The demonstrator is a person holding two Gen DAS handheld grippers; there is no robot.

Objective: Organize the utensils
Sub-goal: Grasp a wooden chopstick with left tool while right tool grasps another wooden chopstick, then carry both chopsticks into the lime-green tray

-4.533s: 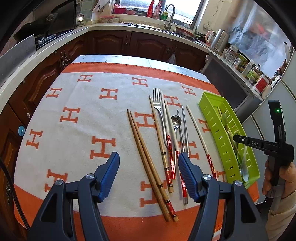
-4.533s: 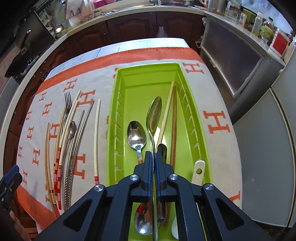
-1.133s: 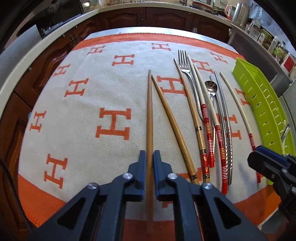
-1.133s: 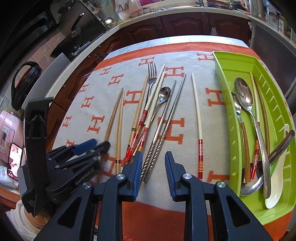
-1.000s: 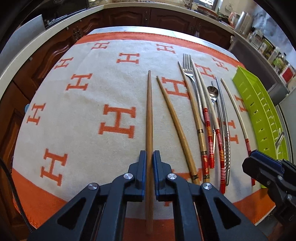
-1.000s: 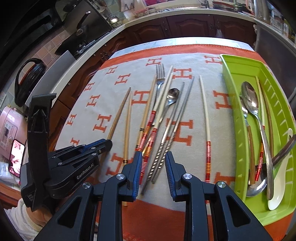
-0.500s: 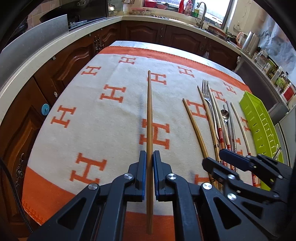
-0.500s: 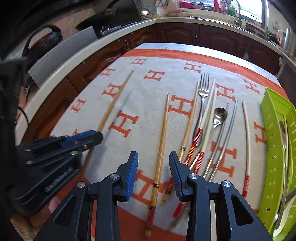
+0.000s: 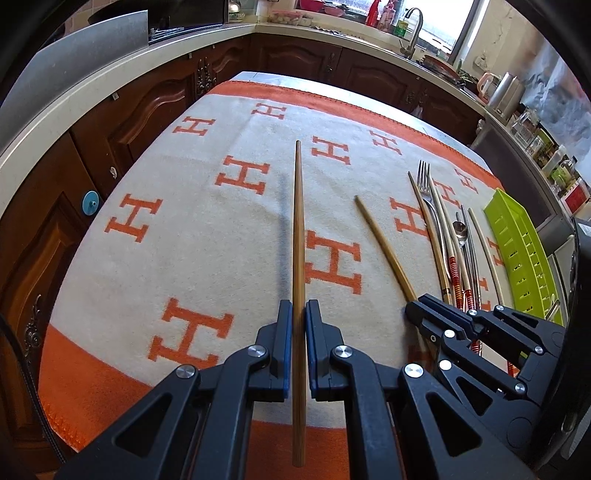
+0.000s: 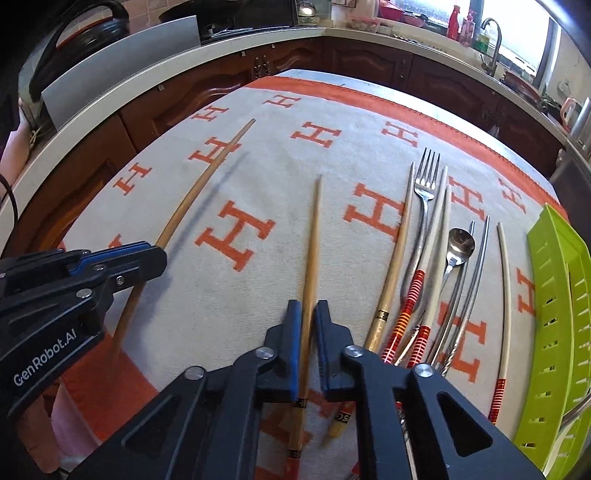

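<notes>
A home kitchen, dark wooden cabinets (image 9: 155, 110) beyond the tongs, sink faucet (image 9: 413, 26) by a window ahead, kettle (image 9: 508, 94) to the right

Bright window daylight, soft shadows, fisheye-bent edges, dark corners

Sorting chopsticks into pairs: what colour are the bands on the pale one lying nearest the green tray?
Red stripes on the chopstick, clearest in the right wrist view.
</notes>
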